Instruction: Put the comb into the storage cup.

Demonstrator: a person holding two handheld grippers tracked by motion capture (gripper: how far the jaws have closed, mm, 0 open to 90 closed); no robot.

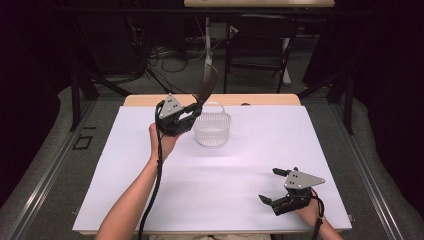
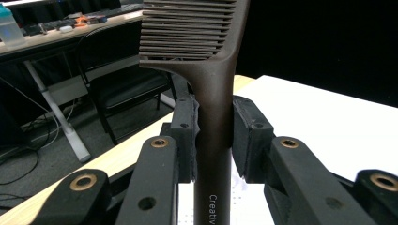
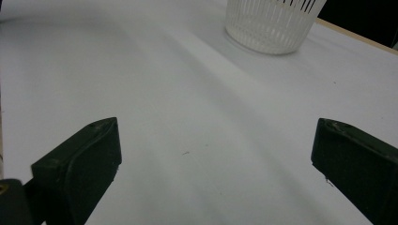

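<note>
Left tongs (image 1: 192,111) raised above the table (image 1: 150,190) at about 11 o'clock, clamped on the handle of a dark brown comb (image 1: 206,82). Seen along the left gripper view, comb (image 2: 213,108) pinched between both pads low on the handle, teeth up and off to one side, upright with a slight lean. Just beside it, toward 3 o'clock, a white slotted basket (image 1: 213,131) standing on the white sheet, near the far edge. Right tongs (image 1: 277,186) low at about 5 o'clock, jaws wide apart, holding nothing, well apart from the basket; basket (image 3: 270,26) visible far off at 1 o'clock in the right gripper view.

Probably a placing step: comb into basket. To do it well:

- Carry toward 3 o'clock until the handle's lower end hangs over the basket's opening, clear of the rim and the thin wire handle.
- Tip the toothed end so the long comb leans on the rim rather than toppling the light basket.
- Lower before releasing; no dropping from height.
- Open slowly, then withdraw straight up.
- Right tongs free to steady the basket wall if sliding looks likely.
</note>
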